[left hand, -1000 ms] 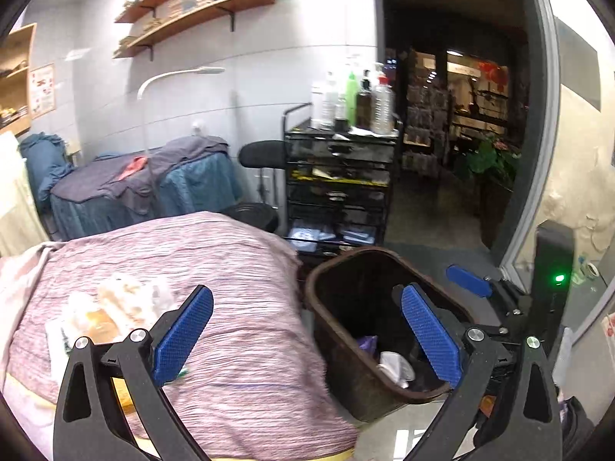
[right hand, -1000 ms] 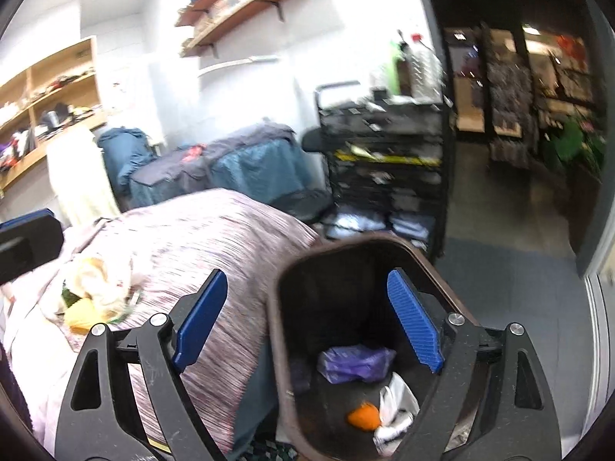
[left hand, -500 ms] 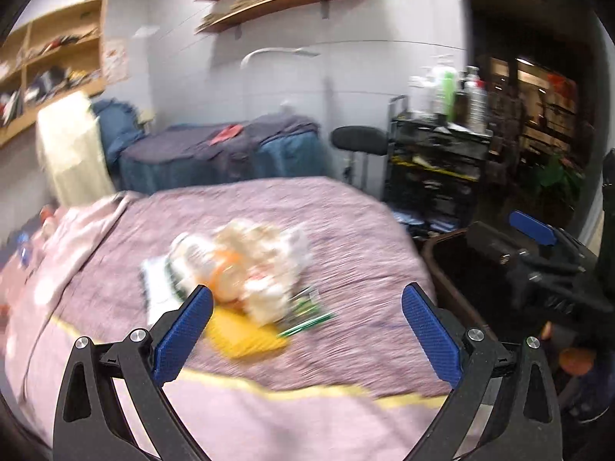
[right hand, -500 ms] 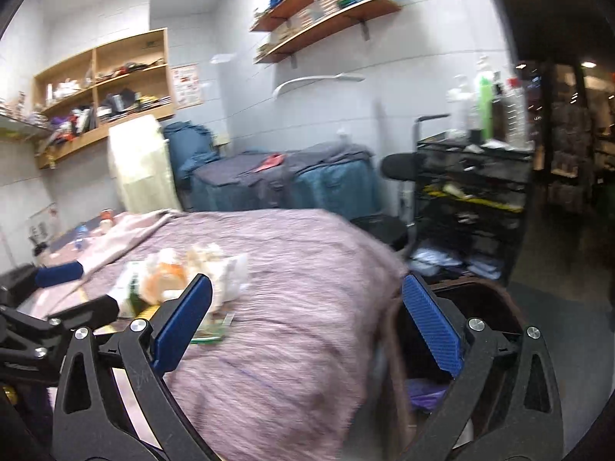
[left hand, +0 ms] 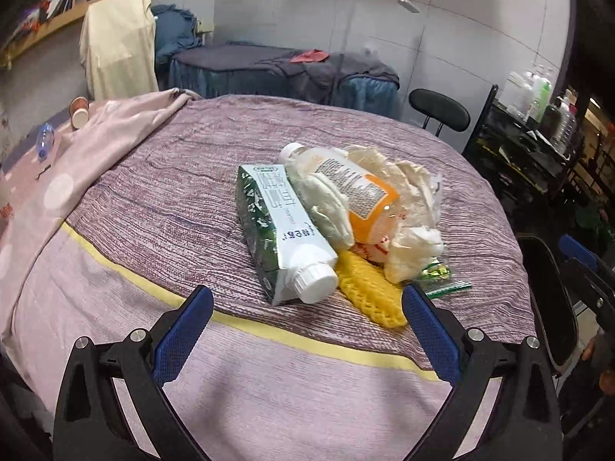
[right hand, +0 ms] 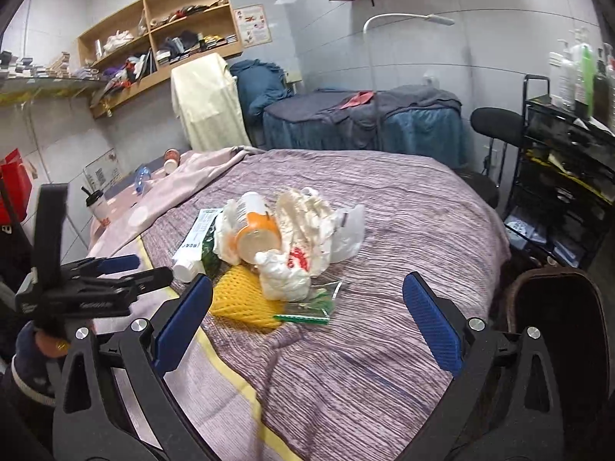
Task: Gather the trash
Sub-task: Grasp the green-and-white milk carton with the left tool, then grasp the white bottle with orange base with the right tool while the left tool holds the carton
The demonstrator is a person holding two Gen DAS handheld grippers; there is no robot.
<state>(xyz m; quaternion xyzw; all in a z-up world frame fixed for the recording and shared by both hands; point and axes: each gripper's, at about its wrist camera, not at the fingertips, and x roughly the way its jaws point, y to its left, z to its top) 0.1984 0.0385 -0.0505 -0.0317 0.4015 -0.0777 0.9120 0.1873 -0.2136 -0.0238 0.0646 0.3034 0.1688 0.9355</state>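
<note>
On the left, the left gripper (left hand: 307,330) hangs over the near edge of the bed (left hand: 165,207). Its blue jaws are wide apart and hold nothing. A pink blanket (left hand: 115,123) lies along the left edge of the bed, with a paper cup (left hand: 79,113) near the far left corner.

The trash sits in one pile in the middle of the bed. A green and white carton (left hand: 282,230) lies on its side on the left of the pile, its white cap toward the near edge. Touching it on the right is a bottle with an orange label (left hand: 346,192), lying in crumpled white paper (left hand: 407,207). A yellow foam net (left hand: 369,292) lies just in front, and a small green wrapper (left hand: 442,280) lies beside it.

The right gripper (right hand: 307,330) also hangs over the near edge, its jaws wide apart and holding nothing. A dark trash bin (right hand: 557,307) stands off the right edge of the bed.
</note>
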